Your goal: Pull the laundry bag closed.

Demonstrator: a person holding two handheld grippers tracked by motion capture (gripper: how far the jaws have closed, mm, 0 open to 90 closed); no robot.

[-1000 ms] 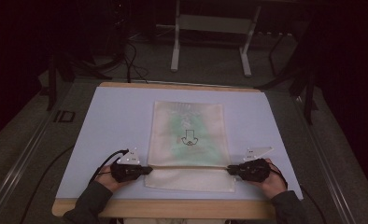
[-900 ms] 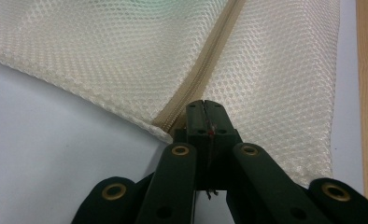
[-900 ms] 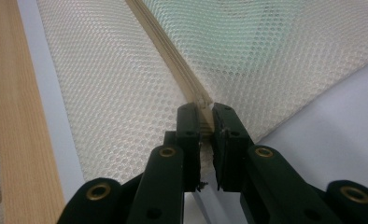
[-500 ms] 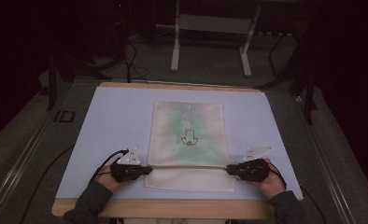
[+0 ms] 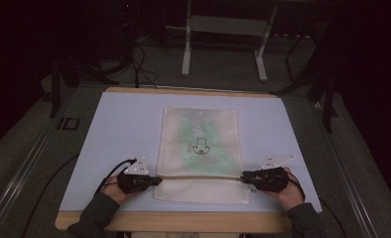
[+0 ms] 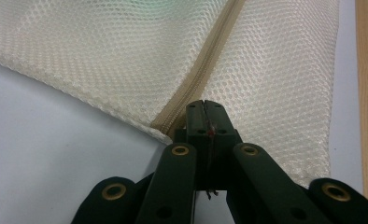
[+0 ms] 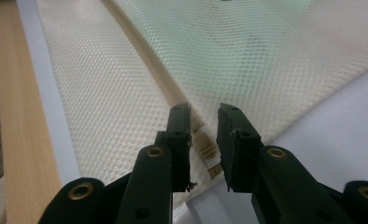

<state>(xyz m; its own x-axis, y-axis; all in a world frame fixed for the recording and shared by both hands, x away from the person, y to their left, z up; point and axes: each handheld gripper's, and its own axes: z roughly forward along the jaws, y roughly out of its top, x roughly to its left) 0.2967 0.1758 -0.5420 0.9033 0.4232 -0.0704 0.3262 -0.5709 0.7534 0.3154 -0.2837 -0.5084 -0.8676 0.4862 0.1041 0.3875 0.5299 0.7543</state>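
I see a cream mesh laundry bag (image 5: 200, 151) lying flat at the middle of the worktop (image 5: 114, 129), its zipper (image 6: 205, 74) running across the near part. My left gripper (image 5: 156, 181) has its jaws pressed together on the bag's left edge at the zipper end. My right gripper (image 5: 244, 177) sits at the right edge; its jaws have just been opening, with the zipper pull (image 7: 204, 145) loose between them

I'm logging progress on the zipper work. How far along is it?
Zipper looks closed across the mesh bag, pull tab at its right end. In hand: left hand-held gripper clamps the zipper's left end; right hand-held gripper has just been opening, tab loose between its jaws. Left: release the left end.
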